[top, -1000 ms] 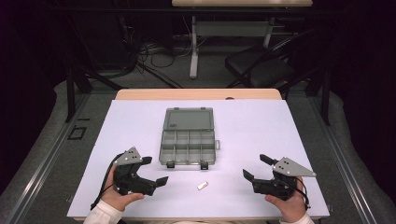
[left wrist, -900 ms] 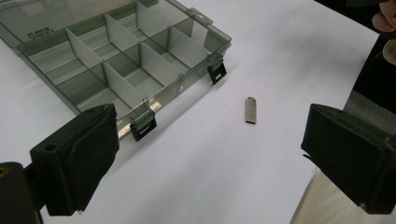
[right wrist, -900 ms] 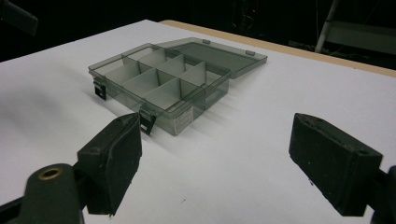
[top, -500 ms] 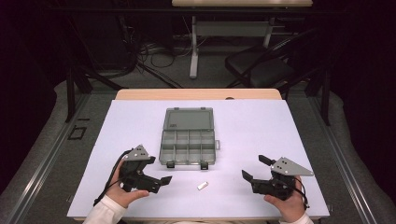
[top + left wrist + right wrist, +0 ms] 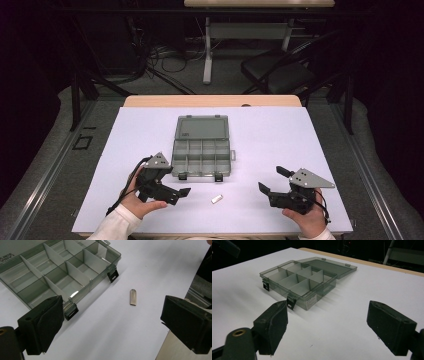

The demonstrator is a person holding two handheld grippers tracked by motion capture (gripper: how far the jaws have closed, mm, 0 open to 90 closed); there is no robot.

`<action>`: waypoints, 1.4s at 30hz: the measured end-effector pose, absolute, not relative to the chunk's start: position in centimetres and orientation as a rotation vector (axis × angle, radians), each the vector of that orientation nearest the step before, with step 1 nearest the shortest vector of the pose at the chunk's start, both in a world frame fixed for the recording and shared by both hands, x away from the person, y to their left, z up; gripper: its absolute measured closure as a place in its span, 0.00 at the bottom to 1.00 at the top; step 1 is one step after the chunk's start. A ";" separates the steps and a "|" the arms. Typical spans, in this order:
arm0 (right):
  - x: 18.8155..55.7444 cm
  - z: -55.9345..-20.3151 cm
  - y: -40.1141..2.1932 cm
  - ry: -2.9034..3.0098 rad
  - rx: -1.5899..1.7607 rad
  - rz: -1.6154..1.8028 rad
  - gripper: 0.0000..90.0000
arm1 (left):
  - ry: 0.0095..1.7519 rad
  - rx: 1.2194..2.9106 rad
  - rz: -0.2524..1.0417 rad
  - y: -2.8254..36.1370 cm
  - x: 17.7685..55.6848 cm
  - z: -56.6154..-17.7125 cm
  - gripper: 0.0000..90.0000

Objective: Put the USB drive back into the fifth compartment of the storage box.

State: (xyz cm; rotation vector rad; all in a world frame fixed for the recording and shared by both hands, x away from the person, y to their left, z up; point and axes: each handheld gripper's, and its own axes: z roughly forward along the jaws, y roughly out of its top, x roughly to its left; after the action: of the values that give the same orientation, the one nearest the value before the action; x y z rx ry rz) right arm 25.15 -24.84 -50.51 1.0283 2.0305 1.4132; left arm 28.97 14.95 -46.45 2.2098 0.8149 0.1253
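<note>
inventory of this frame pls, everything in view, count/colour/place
Clear grey plastic compartment box: 1, smoky grey with white dividers, mid-table, lid open flat on the far side, compartments look empty, two black latches on the near edge.
Small silver metal USB stick: 1, silver, lying on the sheet just near of the box, between the two grippers, untouched.
White sheet-covered table: 1, white top with a tan wood edge at the far side.
Black chair: 1, black, on the floor beyond the table, right.
Light-topped desk: 1, beige top with a pale frame, at the back.
Cables: several, dark, on the floor behind the table.
Left gripper: 1, black, near-left, jaws open, pointed toward the stick.
Right gripper: 1, black, near-right, jaws open.
</note>
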 end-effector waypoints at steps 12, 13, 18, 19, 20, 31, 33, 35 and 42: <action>25.2 -50.5 -24.9 2.033 1.025 1.409 0.19 | 0.773 2.247 0.115 13.0 29.8 -45.7 0.11; 25.2 -50.5 -24.9 2.033 1.025 1.409 0.19 | 0.773 2.247 0.115 13.0 29.8 -45.7 0.13; 25.2 -50.6 -24.9 2.032 1.022 1.407 0.19 | 0.767 2.243 0.111 12.5 30.1 -45.3 0.14; 25.2 -50.6 -24.9 2.030 1.022 1.406 0.19 | 0.765 2.234 0.114 12.3 30.2 -45.1 0.15; 25.2 -50.6 -24.9 2.030 1.022 1.406 0.19 | 0.765 2.234 0.114 12.3 30.2 -45.1 0.17; 25.3 -50.6 -25.0 2.037 1.022 1.398 0.19 | 0.756 2.247 0.140 11.2 30.6 -44.7 0.24; 25.3 -50.6 -25.0 2.036 1.023 1.398 0.19 | 0.751 2.252 0.138 11.1 30.6 -44.8 0.28; 25.3 -50.6 -25.0 2.036 1.022 1.398 0.19 | 0.748 2.263 0.139 11.0 30.6 -44.8 0.30; 25.3 -50.7 -24.9 2.035 1.023 1.400 0.19 | 0.756 2.275 0.153 10.6 30.5 -44.8 0.39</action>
State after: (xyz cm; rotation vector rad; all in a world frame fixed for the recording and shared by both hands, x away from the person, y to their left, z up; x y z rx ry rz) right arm 25.31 -24.94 -50.71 1.0229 2.0346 1.3995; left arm 30.54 10.61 -44.82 2.2746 0.7561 0.1534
